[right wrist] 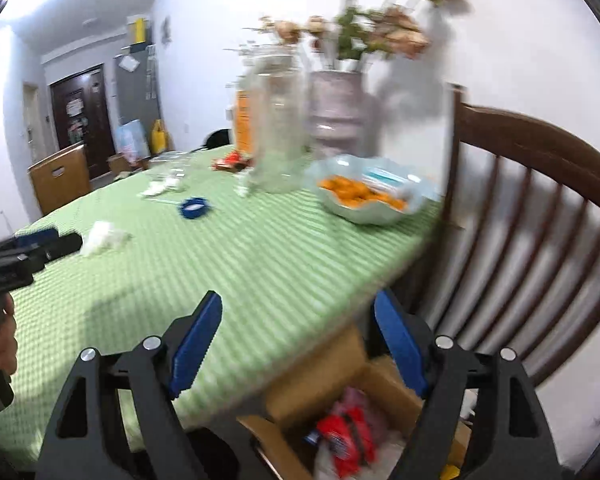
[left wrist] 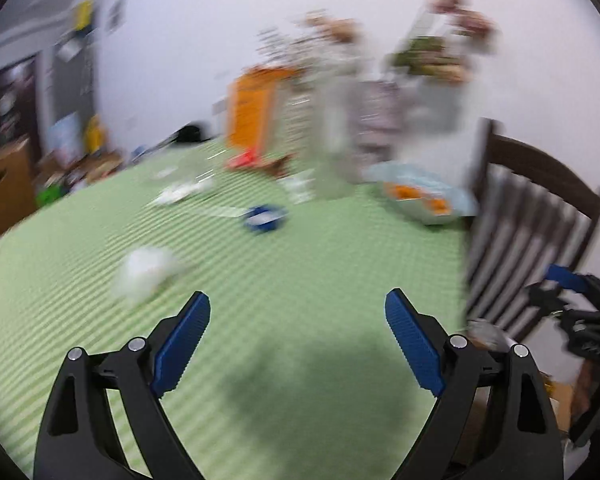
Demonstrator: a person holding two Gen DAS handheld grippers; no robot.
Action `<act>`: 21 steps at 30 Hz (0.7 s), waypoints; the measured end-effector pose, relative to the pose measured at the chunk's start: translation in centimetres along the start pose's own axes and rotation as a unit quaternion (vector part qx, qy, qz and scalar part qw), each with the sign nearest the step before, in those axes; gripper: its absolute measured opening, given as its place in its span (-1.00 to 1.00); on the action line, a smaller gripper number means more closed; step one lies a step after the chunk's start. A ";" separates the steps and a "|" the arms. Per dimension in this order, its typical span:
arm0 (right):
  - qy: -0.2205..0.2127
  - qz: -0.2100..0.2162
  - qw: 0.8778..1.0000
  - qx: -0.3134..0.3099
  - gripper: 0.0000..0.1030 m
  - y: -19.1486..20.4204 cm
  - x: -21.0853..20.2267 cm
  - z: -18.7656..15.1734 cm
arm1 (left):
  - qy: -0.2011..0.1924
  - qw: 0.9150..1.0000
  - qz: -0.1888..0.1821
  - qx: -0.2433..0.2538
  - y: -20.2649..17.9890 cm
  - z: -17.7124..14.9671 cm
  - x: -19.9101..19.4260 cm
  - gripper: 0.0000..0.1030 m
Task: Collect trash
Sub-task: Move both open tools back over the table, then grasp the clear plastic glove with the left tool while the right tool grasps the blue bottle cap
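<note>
From the left wrist, the left hand-held gripper (left wrist: 298,304) stands wide open with nothing between its blue pads, above the green-striped cloth of the bench (left wrist: 300,264). The view is smeared, but a crumpled white tissue (left wrist: 146,270) lies on the cloth just ahead and left of the gripper, and a blue cap (left wrist: 265,217) sits farther back. A bowl of orange pieces (left wrist: 422,196) rests near the bench's right edge, beside a dark wooden chair (left wrist: 540,216). From the right wrist, the right hand-held gripper (right wrist: 298,308) is likewise spread open and empty, hanging over the bench's edge. Below it, a cardboard box (right wrist: 340,364) on the floor holds a red wrapper (right wrist: 350,436) and what may be other packaging.
</note>
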State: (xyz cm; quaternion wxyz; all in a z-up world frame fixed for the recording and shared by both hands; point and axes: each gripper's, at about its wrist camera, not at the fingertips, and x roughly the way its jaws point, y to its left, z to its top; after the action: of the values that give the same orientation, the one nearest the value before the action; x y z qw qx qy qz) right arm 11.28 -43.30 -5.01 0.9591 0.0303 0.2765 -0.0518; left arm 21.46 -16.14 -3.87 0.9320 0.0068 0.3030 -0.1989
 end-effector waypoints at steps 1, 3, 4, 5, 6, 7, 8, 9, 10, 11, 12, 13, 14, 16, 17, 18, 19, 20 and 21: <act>-0.001 0.008 1.000 -0.010 0.50 1.1 0.5 0.2 | 0.010 0.999 0.021 -0.023 2.1 -0.3 0.4 0.67; 0.000 0.023 0.999 -0.028 0.50 3.1 1.4 0.7 | 0.023 0.996 0.054 -0.070 5.9 -0.8 0.9 0.67; 0.000 0.031 0.999 -0.036 0.50 4.1 1.9 0.9 | 0.025 0.993 0.064 -0.096 7.7 -1.0 1.0 0.67; 0.002 0.042 0.998 -0.043 0.50 5.2 2.5 1.2 | 0.026 0.991 0.067 -0.116 9.2 -1.0 1.2 0.66; 0.003 0.048 0.998 -0.046 0.50 6.0 3.0 1.5 | 0.028 0.989 0.066 -0.126 10.1 -1.0 1.5 0.67; 0.005 0.053 0.997 -0.049 0.50 6.9 3.4 1.8 | 0.030 0.989 0.067 -0.131 10.7 -0.8 1.8 0.67; 0.006 0.056 0.997 -0.050 0.50 7.5 3.7 2.1 | 0.032 0.988 0.068 -0.132 11.3 -0.5 2.3 0.67; 0.006 0.062 0.997 -0.051 0.50 8.3 4.1 2.7 | 0.035 0.989 0.067 -0.127 11.7 -0.1 3.2 0.67; 0.005 0.065 0.997 -0.051 0.50 8.8 4.3 3.0 | 0.040 0.990 0.069 -0.117 12.0 0.5 4.4 0.67; 0.004 0.069 0.996 -0.050 0.50 9.2 4.6 3.3 | 0.044 0.991 0.069 -0.108 12.2 1.0 5.3 0.67; 0.004 0.071 0.996 -0.049 0.50 9.4 4.7 3.5 | 0.058 0.990 0.087 -0.090 12.1 1.6 7.2 0.67; 0.006 0.073 0.996 -0.048 0.50 9.7 5.1 3.9 | 0.074 0.988 0.116 -0.070 11.9 2.0 8.8 0.67; 0.007 0.072 0.996 -0.047 0.50 9.8 5.2 4.2 | 0.095 0.985 0.130 -0.053 11.7 2.4 10.4 0.67; 0.010 0.068 0.996 -0.049 0.50 9.8 5.2 4.3 | 0.118 0.986 0.106 -0.050 12.1 3.1 13.1 0.67; 0.013 0.063 0.997 -0.050 0.50 9.7 5.4 4.3 | 0.122 0.986 0.101 -0.054 12.2 3.4 14.3 0.67; 0.018 0.056 0.997 -0.052 0.50 9.5 5.7 4.4 | 0.126 0.985 0.099 -0.057 12.3 3.5 15.1 0.67; 0.023 0.050 0.997 -0.052 0.50 9.3 6.0 4.4 | 0.132 0.985 0.096 -0.061 12.4 3.6 16.1 0.67; 0.031 0.041 0.997 -0.051 0.50 9.0 6.7 4.4 | 0.136 0.985 0.089 -0.065 12.5 3.7 16.8 0.67; 0.034 0.036 0.998 -0.049 0.50 8.7 7.0 4.4 | 0.135 0.985 0.087 -0.067 12.5 3.8 17.2 0.67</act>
State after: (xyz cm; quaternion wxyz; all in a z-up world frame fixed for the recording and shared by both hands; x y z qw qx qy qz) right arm 20.46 -35.59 -4.74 0.9507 -0.0048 0.3099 -0.0023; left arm 40.92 -11.46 -11.86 0.8946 -0.0025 0.4369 -0.0936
